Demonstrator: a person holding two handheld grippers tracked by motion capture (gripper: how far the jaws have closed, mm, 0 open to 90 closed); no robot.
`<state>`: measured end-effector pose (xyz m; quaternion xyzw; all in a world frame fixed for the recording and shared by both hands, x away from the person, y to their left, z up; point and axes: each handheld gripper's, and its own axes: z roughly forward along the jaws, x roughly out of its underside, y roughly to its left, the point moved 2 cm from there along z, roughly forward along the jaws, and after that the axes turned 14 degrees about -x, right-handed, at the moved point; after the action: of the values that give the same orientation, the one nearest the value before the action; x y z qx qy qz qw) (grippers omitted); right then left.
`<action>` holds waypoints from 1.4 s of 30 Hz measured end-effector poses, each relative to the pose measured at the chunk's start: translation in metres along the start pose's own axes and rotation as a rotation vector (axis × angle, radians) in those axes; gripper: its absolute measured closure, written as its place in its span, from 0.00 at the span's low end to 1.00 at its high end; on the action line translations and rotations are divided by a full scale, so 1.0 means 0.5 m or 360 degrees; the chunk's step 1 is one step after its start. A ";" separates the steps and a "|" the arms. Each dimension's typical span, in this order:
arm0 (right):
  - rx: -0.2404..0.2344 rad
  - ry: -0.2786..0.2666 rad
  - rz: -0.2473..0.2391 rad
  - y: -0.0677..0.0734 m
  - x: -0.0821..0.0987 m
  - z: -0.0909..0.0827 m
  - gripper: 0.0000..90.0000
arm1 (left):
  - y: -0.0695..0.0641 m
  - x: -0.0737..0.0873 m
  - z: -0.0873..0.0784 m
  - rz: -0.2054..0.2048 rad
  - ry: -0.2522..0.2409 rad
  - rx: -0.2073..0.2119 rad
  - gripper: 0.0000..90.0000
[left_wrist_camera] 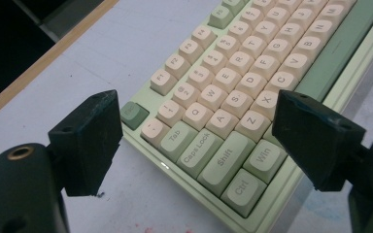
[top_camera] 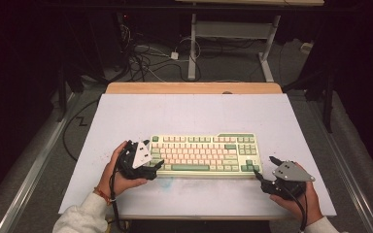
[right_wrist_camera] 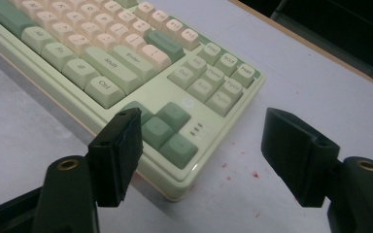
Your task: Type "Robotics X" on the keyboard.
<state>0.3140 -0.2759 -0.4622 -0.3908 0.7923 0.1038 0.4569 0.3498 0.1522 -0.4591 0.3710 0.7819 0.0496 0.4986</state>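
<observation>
white board (top_camera: 189, 111) over a wooden table (top_camera: 194, 88), dark room behind, cables on the floor past the far edge, grey desk legs further back.

keyboard (top_camera: 205, 154), pale green case with cream and green caps, lies flat on the near half of the board, long side parallel to the near edge. wide bare board beyond it to the far edge and out to both sides; a narrower bare strip between its front edge and the near edge of the board.

left gripper (top_camera: 156, 167) at the keyboard's near left corner, held in the left hand (top_camera: 119, 174), which comes in from the bottom with a pale sleeve and a cord bracelet at the wrist. grey plate tilted up. jaws stand apart, straddling the left end of the keyboard without pressing on it.

right gripper (top_camera: 258, 173) at the near right corner, right hand (top_camera: 301, 201) low on the board, plate roughly level, cable trailing back. jaws apart here too, one over the arrow cluster, the other out over bare board; nothing clamped.

left gripper view: left gripper (left_wrist_camera: 194, 141), key legends readable on the keyboard (left_wrist_camera: 233, 97): ctrl, shift, caps lock, tab, esc; one jaw off the case edge over the board, one over the front edge by the space bar. red specks on the board.

right gripper view: right gripper (right_wrist_camera: 199, 155), keyboard (right_wrist_camera: 126, 63) corner rounded, three small indicator marks beside the arrows, red flecks on the board just past the corner, wooden edge beyond.
</observation>
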 end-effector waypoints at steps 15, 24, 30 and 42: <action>-0.0085 -0.0044 0.0020 -0.007 -0.022 0.004 0.50 | -0.021 0.008 -0.013 -0.0059 -0.0043 0.0104 0.33; -0.0082 -0.0072 0.0006 -0.007 -0.023 0.003 0.46 | -0.053 -0.025 0.009 -0.0068 -0.0028 0.0323 0.72; -0.0088 -0.0071 -0.0002 -0.006 -0.027 0.006 0.46 | -0.075 -0.048 0.036 -0.0048 0.0022 0.0415 0.90; -0.0113 -0.0059 -0.0025 -0.001 -0.036 0.016 0.45 | -0.112 -0.074 0.070 0.0033 0.0091 0.0475 0.94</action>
<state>0.3245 -0.2625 -0.4521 -0.4110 0.7764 0.1356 0.4582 0.3570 0.0785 -0.4742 0.4476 0.7905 -0.0515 0.4149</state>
